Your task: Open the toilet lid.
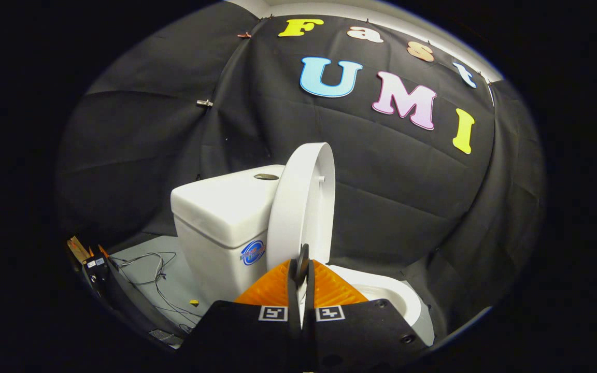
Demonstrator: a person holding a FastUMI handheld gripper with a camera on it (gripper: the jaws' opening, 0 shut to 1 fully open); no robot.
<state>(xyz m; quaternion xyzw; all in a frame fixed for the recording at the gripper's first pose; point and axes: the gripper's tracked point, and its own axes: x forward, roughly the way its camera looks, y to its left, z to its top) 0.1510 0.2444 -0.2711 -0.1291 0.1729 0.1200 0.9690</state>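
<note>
a grey floor [174, 282] carries the toilet [226, 223] and loose cables [158, 282].

Black cloth wall [407, 181], grey floor [174, 282]

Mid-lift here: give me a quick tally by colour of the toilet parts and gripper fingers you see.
White: 3, the raised toilet lid, tank, bowl.
Orange: 2, the gripper fingers, closed on the lid's lower edge.
Total: 5.

Bright overhead light glares on the white tank [226, 207]; sharp centre, strong fisheye bending at edges.
</note>
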